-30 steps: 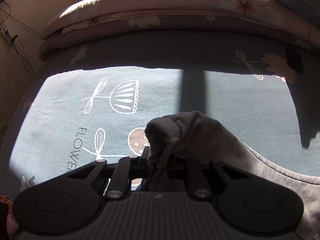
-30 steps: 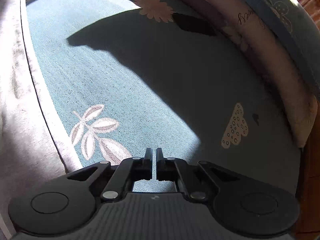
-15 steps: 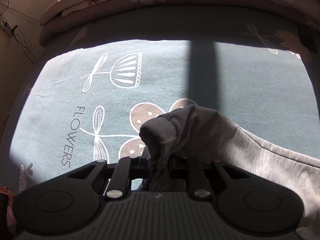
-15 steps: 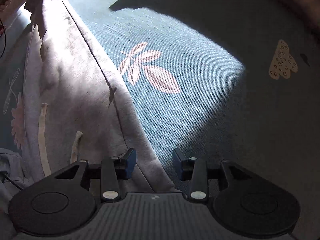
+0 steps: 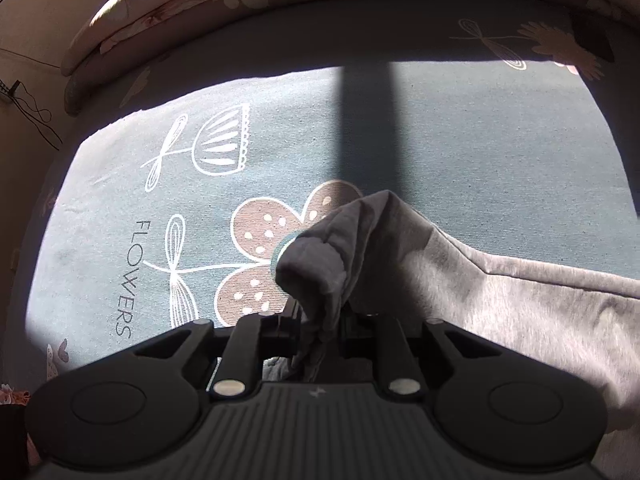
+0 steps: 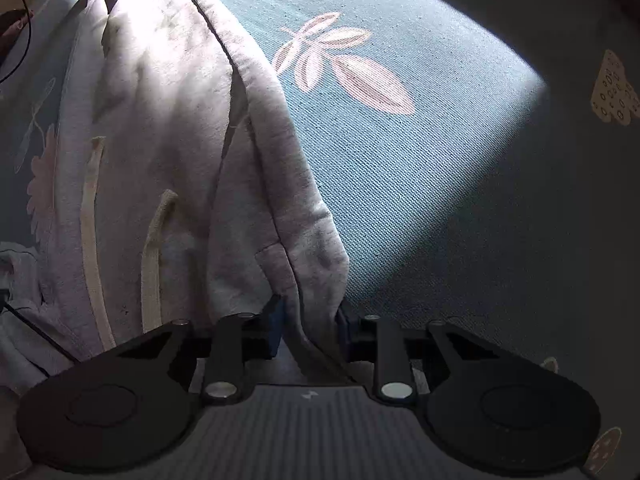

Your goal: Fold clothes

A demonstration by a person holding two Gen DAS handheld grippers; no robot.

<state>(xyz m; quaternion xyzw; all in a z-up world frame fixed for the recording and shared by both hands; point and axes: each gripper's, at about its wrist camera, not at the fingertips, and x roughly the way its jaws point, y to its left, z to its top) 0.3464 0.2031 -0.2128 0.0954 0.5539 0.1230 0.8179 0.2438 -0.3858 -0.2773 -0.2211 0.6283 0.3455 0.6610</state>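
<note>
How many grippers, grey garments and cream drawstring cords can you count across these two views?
Black two-finger grippers: 2, left gripper and right gripper
Grey cotton garment: 1
Cream flat drawstring cords: 2
Total: 5

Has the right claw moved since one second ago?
Yes. The right claw moved left, away from the leaf print, onto the grey garment's edge.
</note>
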